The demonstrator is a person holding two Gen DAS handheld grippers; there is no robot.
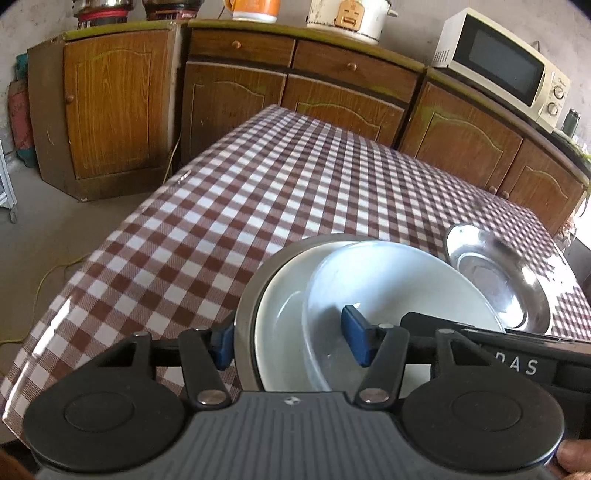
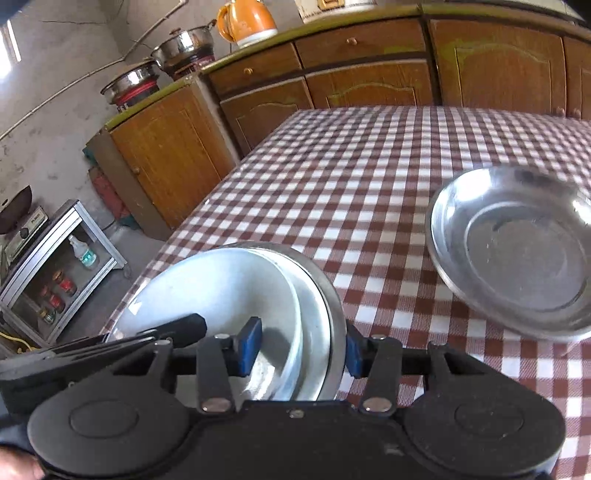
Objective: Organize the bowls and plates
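I hold a pair of jaws in each hand over a worktop (image 1: 229, 206) covered with a brown-and-white checked cloth. In front of me, near the worktop's near edge, sits a stack of dishes (image 1: 291, 295): a steel plate at the bottom, a white plate on it, and a white bowl (image 1: 391, 284) lying off-centre on top.

My left jaws (image 1: 291, 341) straddle the left side of the stack, one blue pad outside the steel rim and the other inside the white bowl. The pads appear to press on the stack from both sides, clamped across the nested rims.

My right jaws (image 2: 299, 349) do the same on the opposite side, one blue pad inside the bowl (image 2: 221, 288) and the other against the outer steel rim, gripping the stack (image 2: 314, 295) between them.

A separate steel bowl (image 2: 517, 254) stands empty on the cloth, off to the right of the stack and apart from it.

Behind the worktop runs a row of wooden cabinets (image 1: 236, 92) carrying a cream microwave (image 1: 506, 66), an orange kettle (image 2: 245, 22) and a rice cooker (image 1: 347, 18).
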